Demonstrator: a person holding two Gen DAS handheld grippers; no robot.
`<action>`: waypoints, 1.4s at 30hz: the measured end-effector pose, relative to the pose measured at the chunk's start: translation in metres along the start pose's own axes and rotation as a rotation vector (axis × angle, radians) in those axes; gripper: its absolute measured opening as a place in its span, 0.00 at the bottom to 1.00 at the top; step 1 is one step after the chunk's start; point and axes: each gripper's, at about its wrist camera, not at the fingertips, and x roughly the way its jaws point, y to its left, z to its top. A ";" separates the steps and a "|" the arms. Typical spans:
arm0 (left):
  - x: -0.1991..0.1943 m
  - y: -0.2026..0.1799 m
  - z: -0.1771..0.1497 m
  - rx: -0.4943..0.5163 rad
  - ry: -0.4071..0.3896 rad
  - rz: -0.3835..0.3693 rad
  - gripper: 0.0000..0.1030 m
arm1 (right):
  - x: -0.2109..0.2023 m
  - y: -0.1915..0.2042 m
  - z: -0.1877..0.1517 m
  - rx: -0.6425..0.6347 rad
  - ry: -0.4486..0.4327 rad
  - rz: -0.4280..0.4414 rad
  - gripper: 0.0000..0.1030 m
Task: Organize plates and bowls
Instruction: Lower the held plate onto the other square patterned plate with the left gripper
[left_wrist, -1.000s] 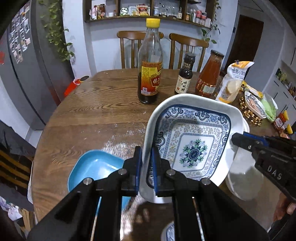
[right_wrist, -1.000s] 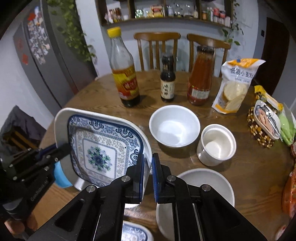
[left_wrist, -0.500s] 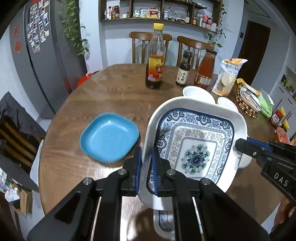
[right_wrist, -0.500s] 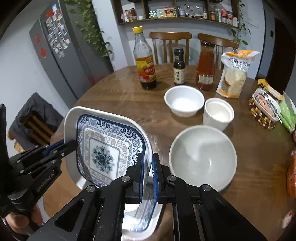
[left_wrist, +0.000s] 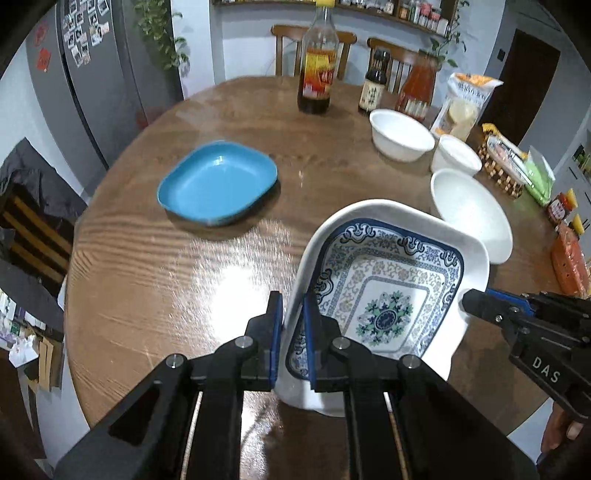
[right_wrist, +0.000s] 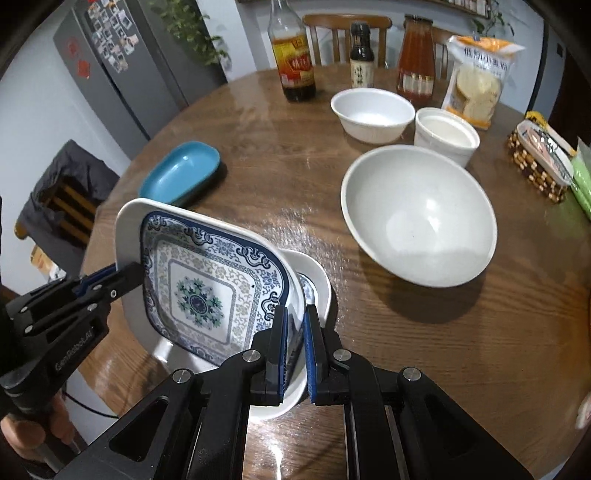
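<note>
Patterned plate (left_wrist: 384, 295), left view: lower centre, tilted, left gripper (left_wrist: 293, 332) jaws clamped on its near rim; uneven lowering could slip it. Right view: right gripper (right_wrist: 295, 347) jaws pinch the opposite rim, over a second plate (right_wrist: 317, 284) on the bench (right_wrist: 258, 122); edges may clash.

Tilted blue-patterned plate (left_wrist: 384, 295) over, seemingly, another.

Left claw (left_wrist: 293, 325) and right claw (right_wrist: 296, 334) both angle steeply downward, jaws clamped nearly together, facing each other.
</note>
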 end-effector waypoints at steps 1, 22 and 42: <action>0.003 0.000 -0.001 0.001 0.013 0.002 0.09 | 0.001 -0.001 0.001 0.002 0.004 -0.002 0.10; -0.005 0.002 0.003 0.006 0.143 -0.099 0.10 | -0.029 0.001 0.013 0.000 0.017 0.025 0.10; 0.049 -0.005 -0.006 0.055 0.308 -0.062 0.11 | 0.047 0.002 0.000 -0.013 0.211 -0.068 0.10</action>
